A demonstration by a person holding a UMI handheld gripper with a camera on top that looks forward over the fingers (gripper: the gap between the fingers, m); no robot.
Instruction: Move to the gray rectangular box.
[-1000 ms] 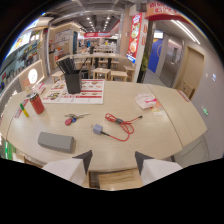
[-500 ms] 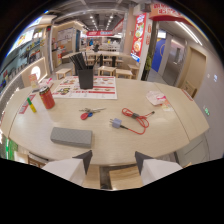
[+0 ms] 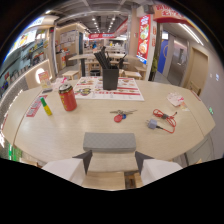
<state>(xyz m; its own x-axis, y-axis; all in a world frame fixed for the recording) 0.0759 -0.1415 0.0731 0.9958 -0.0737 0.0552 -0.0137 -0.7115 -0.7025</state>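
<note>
Directly ahead of my fingers the gray rectangular box lies flat on the pale wooden desk, its long side across my view; my fingers stand open and empty, one tip toward each end of the box, just short of its near edge. Beyond the box a set of keys with a red fob lies on the desk, and to their right a coiled red cable with a gray plug. Off to the left stands a red drinks can, with a yellow-green marker beside it. Farther back a black holder of utensils sits on a printed paper placemat.
</note>
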